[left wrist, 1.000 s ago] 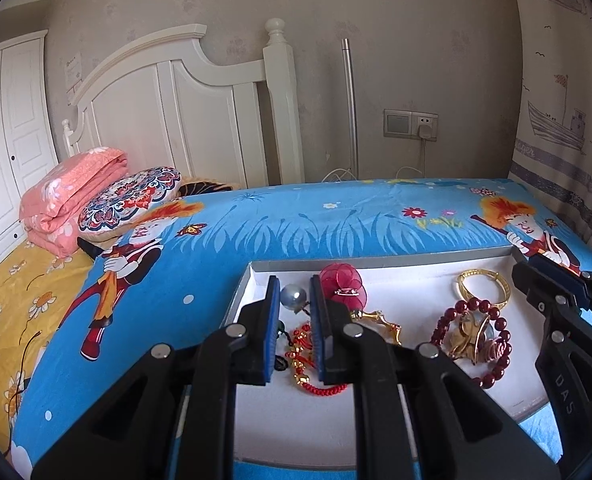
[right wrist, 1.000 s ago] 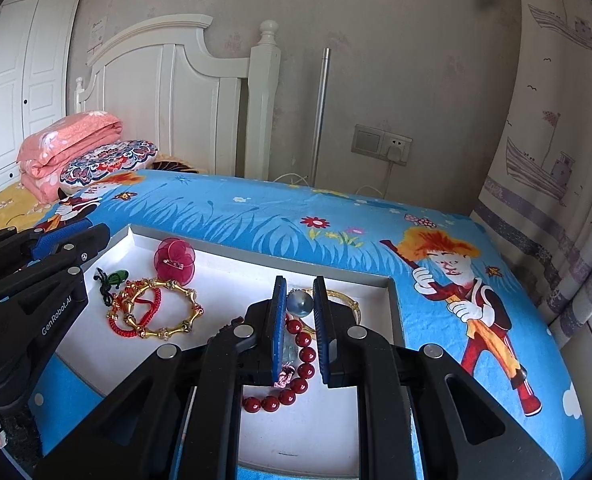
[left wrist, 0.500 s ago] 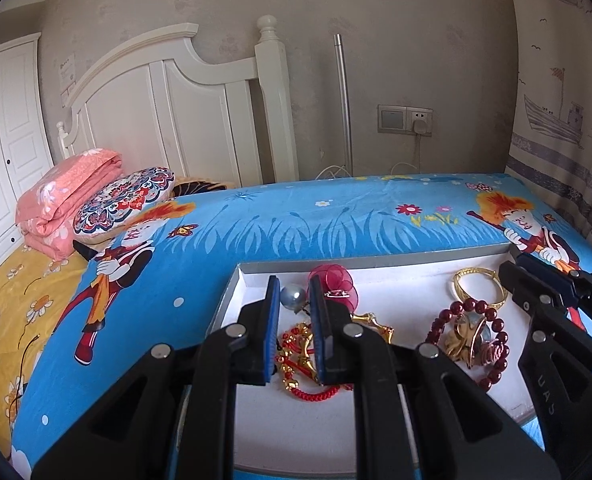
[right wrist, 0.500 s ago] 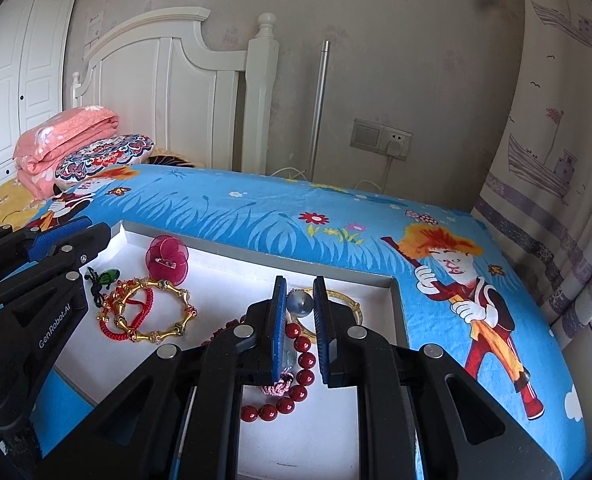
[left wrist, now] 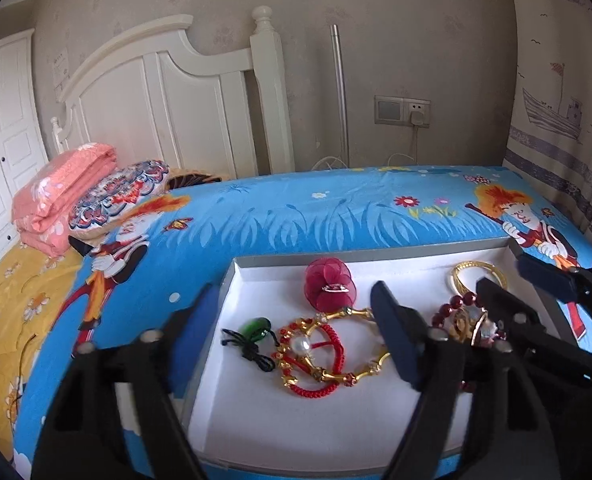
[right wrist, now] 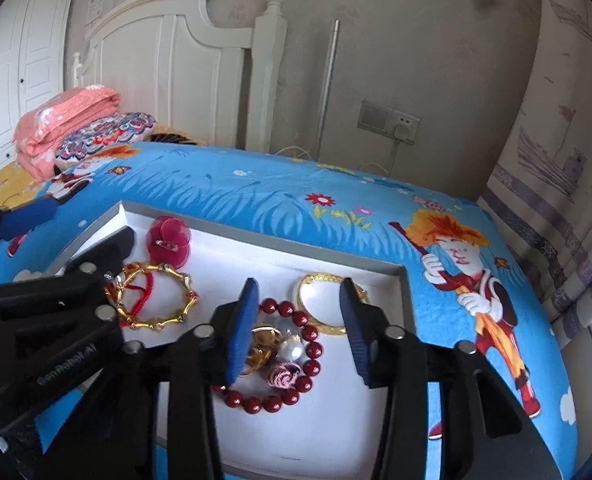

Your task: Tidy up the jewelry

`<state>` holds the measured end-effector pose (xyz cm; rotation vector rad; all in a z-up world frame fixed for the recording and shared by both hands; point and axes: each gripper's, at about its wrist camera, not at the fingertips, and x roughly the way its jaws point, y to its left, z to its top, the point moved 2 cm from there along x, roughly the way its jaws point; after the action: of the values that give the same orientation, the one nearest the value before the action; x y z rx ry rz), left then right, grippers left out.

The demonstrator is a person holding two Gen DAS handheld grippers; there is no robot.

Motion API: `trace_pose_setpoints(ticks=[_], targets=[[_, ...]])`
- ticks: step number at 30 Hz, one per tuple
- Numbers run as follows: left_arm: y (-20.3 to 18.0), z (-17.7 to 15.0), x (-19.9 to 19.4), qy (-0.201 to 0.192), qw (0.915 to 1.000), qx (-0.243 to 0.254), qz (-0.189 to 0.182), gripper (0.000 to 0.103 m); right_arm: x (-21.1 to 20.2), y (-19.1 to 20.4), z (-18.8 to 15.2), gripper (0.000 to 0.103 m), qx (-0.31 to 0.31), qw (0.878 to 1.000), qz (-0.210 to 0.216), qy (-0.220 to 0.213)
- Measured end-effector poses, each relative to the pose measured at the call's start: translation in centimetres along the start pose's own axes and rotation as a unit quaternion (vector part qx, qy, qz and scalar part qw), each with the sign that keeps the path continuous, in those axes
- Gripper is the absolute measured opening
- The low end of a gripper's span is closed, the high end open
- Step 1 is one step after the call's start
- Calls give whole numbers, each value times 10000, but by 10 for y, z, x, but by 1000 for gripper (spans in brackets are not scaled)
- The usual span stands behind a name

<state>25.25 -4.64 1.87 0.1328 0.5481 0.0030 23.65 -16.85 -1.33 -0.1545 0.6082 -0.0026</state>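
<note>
Both sets of jaws have just been opening: my left gripper (left wrist: 296, 320) spreads wide, empty, my right gripper (right wrist: 299, 328) about half open, also empty. The pearls lie in the shallow white cardboard tray (left wrist: 375, 268), one inside the red braided cord bracelet (left wrist: 315, 364), the other inside the dark red bead bracelet (right wrist: 296, 360); next pieces are mine to pick.

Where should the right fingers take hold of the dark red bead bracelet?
Take the dark red bead bracelet at its bare near arc, coming down from above with one finger inside the loop and one outside. It lies flat in the white tray, and a pearl and gold pieces crowd its far half.
</note>
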Motion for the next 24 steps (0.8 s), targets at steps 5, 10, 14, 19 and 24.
trace_pose_setpoints(ticks=[5, 10, 14, 19, 24], targets=[[7, 0, -9, -61, 10000, 28, -70, 87, -10, -8, -2, 50, 129, 9999, 67, 52], [15, -3, -27, -167, 9998, -50, -115, 98, -31, -17, -7, 56, 430, 9990, 123, -13], [16, -12, -44, -160, 9997, -49, -187, 98, -44, -17, -15, 64, 454, 9989, 127, 87], [17, -22, -61, 53, 9997, 20, -232, 98, -54, -15, -14, 74, 236, 9985, 289, 406], [21, -26, -73, 236, 9994, 34, -263, 98, -66, -16, -14, 76, 230, 9985, 301, 393]])
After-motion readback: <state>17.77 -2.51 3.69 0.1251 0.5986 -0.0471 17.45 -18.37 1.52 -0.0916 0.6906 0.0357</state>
